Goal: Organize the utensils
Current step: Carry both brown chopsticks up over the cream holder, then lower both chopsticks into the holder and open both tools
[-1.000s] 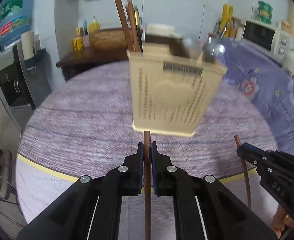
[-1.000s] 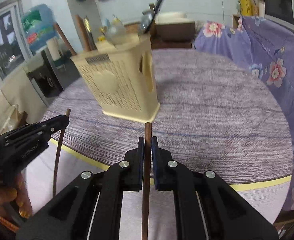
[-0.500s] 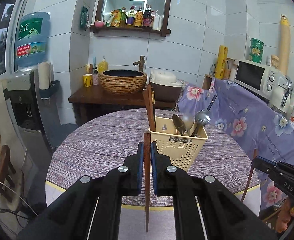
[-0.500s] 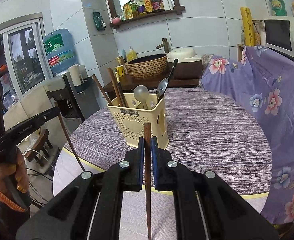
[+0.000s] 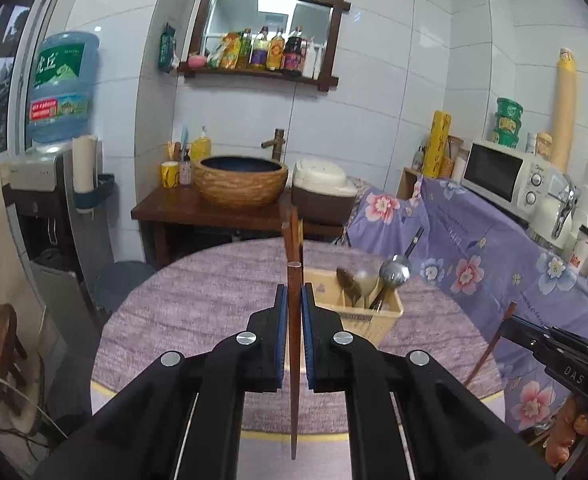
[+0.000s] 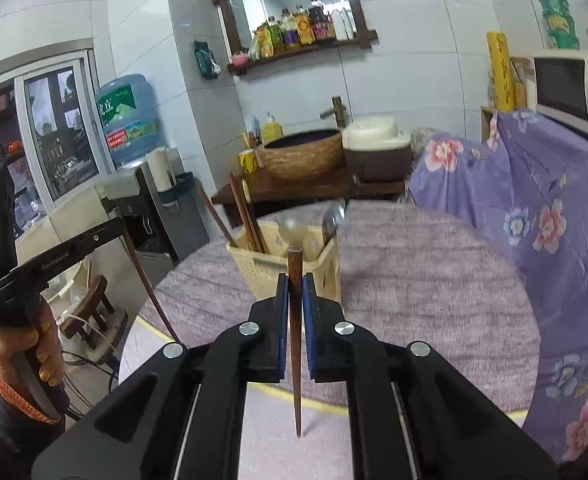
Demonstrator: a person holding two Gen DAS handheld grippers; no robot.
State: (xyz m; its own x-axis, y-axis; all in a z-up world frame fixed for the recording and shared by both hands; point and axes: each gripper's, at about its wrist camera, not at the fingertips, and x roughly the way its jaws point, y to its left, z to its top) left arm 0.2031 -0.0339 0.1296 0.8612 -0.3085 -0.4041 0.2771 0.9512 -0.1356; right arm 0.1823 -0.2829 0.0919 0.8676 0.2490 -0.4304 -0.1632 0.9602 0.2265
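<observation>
We hold two grippers above the near edge of a round purple table [image 5: 198, 300]. On the left, our left gripper [image 5: 294, 300] is clenched on a brown chopstick [image 5: 294, 360], upright, tip hanging down. Toward the middle of the table stands a cream caddy [image 5: 374, 320] with chopsticks [image 6: 246, 216] in its left compartment and spoons [image 5: 394, 270] to the right. On the right, our right gripper [image 6: 294, 292] grasps another chopstick [image 6: 296, 360] the same way.

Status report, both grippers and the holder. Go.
Left gripper shut on chopstick. Right gripper shut on second chopstick. Utensil holder ahead on table, path clear.
</observation>
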